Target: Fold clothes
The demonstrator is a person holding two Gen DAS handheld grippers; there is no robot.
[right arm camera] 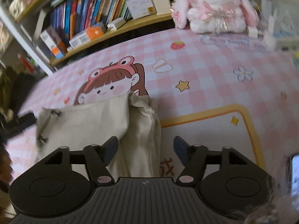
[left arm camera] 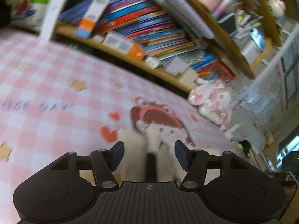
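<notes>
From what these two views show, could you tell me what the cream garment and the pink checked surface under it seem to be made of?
The cream garment looks like a soft matte woven fabric, perhaps cotton: it creases, bunches into folds and shows a stitched seam. The pink checked surface looks like a smooth printed mat or cloth, possibly vinyl; it lies flat with crisp cartoon prints and little sheen, so the material stays open.

Cream garment folded, rumpled, lying on pink checked mat.
</notes>
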